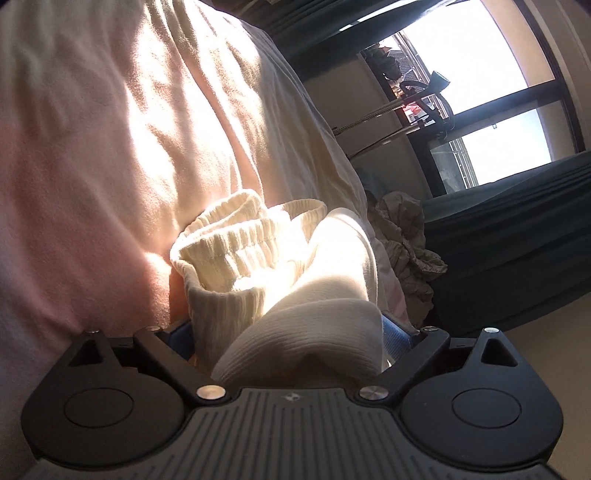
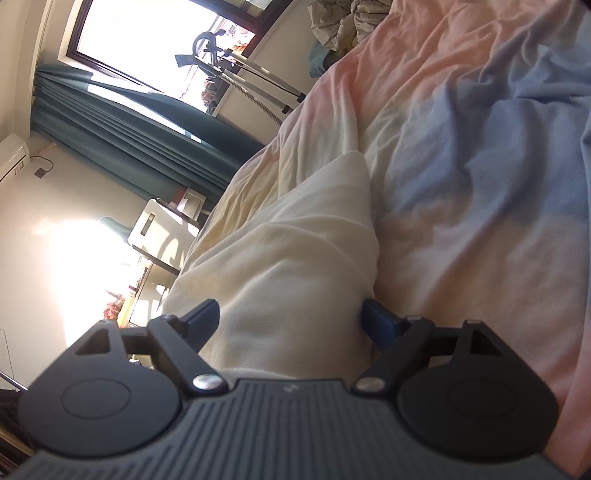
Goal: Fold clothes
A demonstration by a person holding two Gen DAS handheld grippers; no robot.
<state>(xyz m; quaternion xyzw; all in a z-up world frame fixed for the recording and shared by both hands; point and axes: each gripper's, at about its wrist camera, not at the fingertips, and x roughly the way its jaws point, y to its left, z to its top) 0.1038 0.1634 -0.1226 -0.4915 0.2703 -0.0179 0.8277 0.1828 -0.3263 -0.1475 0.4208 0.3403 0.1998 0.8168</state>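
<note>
A cream ribbed knit garment [image 1: 258, 258], rolled so its cuffs bunch together, lies on the pink bedsheet [image 1: 110, 147]. My left gripper [image 1: 290, 328] stands wide open; the knit bundle sits loosely between its blue pads [image 1: 397, 338]. In the right wrist view, a smooth cream cloth [image 2: 295, 240] stretches forward over the pink-and-blue bed cover [image 2: 480, 184]. My right gripper [image 2: 291, 314] is spread wide around the near end of that cloth. The cloth fills the gap, bulging rather than pinched.
A crumpled beige heap of clothes [image 1: 402, 240] [image 2: 343, 22] lies at the far end of the bed. Teal curtains [image 2: 129, 122] hang by a bright window [image 1: 461, 55]. A hose on a stand [image 2: 258, 85] and a white cabinet [image 2: 159, 225] are beside the bed.
</note>
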